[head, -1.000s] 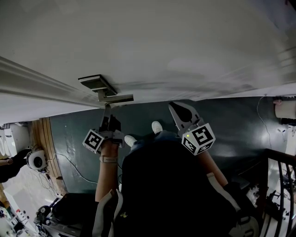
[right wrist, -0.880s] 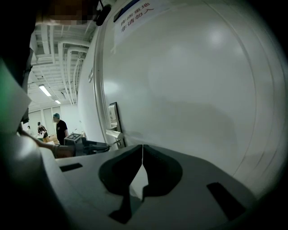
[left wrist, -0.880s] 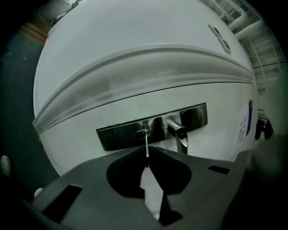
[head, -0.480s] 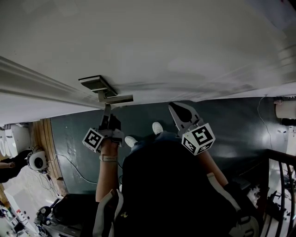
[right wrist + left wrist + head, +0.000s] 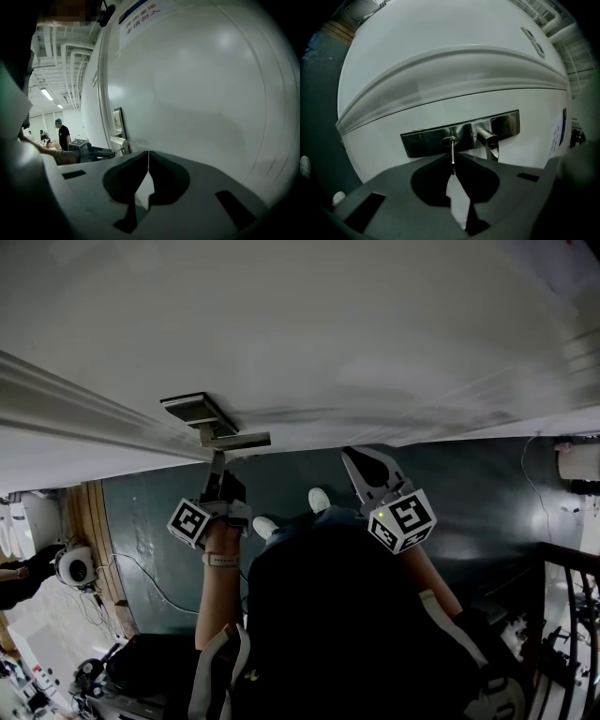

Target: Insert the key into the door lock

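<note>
— White door fills the shot, and over the last second almost nothing has moved. The left gripper is still parked right up at the lock plate.

— Clamped on anything?

— Yes, its jaws are pinched together on the key, blade pointing straight ahead, tip meeting the keyhole just beside the handle.

— So is it in?

— Tip's at the slot, but how deep it sits I can't tell from here. With no travel between looks, I'd say either it's seated or it's stalled at the mouth.

— And the other side?

— The right gripper hangs near the bare door panel, well off the lock, jaws closed with nothing between them.

— What's next, then?

— Probably a straight push along the blade, kept level so it doesn't bind.
</note>
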{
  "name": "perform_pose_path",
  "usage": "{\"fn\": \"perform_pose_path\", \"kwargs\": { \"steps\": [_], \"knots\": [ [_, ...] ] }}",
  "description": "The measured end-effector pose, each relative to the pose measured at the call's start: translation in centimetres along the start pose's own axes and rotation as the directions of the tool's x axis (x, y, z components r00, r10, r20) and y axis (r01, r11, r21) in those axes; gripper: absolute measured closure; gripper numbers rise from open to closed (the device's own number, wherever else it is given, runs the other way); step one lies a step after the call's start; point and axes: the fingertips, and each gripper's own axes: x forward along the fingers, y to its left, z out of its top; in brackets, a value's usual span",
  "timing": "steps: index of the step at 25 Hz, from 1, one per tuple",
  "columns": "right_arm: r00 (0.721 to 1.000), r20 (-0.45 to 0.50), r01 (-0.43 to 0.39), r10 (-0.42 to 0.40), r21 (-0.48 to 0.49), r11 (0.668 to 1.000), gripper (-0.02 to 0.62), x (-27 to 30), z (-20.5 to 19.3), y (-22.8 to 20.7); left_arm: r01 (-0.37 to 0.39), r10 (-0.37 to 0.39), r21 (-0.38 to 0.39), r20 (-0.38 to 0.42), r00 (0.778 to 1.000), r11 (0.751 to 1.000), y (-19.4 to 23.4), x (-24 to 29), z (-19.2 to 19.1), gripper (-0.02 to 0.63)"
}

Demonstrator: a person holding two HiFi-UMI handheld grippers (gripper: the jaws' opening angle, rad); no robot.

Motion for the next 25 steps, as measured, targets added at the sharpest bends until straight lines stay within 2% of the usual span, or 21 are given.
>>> {"fn": "perform_pose_path", "kwargs": {
  "steps": [4,12,18,25],
  "knots": [
    [1.0,0.0,-0.002,0.002,-0.007,1.0,0.578,0.0,0.1,0.1,-0.003,0.003,-0.032,0.011,1.0,0.999,0.1,0.7,0.3,0.578],
    [1.0,0.001,0.004,-0.004,-0.01,1.0,0.578,-0.2,0.2,0.0,0.01,-0.009,-0.042,0.014,1.0,0.999,0.1,2.1,1.0,0.578],
    [1.0,0.0,0.009,-0.009,-0.006,1.0,0.578,-0.3,0.1,-0.2,0.042,-0.042,-0.063,0.011,0.999,0.997,0.2,2.5,1.1,0.578],
    [1.0,-0.003,-0.019,0.019,-0.011,1.0,0.578,-0.2,0.1,0.5,0.052,-0.051,-0.084,0.011,0.999,0.995,0.1,2.3,1.0,0.577]
  ]
}}
